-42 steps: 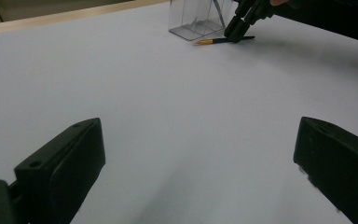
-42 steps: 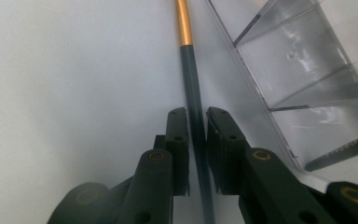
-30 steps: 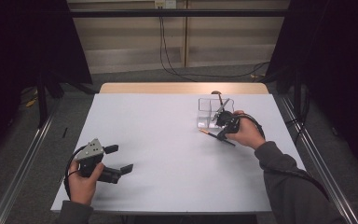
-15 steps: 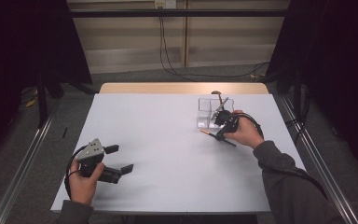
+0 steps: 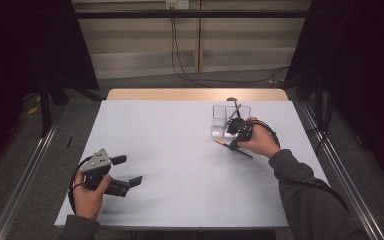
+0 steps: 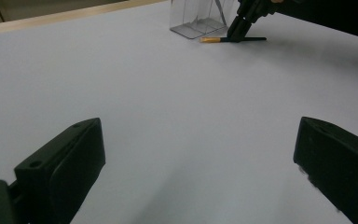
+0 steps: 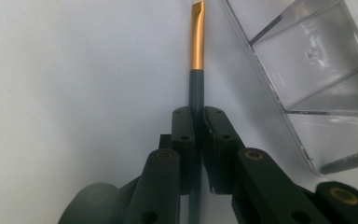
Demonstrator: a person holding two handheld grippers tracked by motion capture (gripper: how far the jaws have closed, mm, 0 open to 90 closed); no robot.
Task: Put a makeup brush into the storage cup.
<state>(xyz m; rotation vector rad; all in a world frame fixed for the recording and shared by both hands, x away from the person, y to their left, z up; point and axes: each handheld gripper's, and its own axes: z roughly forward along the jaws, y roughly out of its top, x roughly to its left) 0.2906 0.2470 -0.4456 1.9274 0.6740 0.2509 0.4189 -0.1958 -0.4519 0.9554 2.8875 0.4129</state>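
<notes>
The slim dark brush with a gold metal ferrule [image 7: 197, 56] lies flat on the white table [image 5: 180, 150], its handle pinched between the closed jaws of the right gripper [image 7: 198, 122]. Just beside the fingertips stands a clear plastic compartment organiser [image 7: 307, 88]. The left gripper [image 6: 200, 158], well apart, hovers wide open and holds nothing, with bare tabletop all around.

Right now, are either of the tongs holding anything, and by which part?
The right tongs pinch a brush on its dark handle, just below the gold band. The left tongs are open, holding nothing.
</notes>
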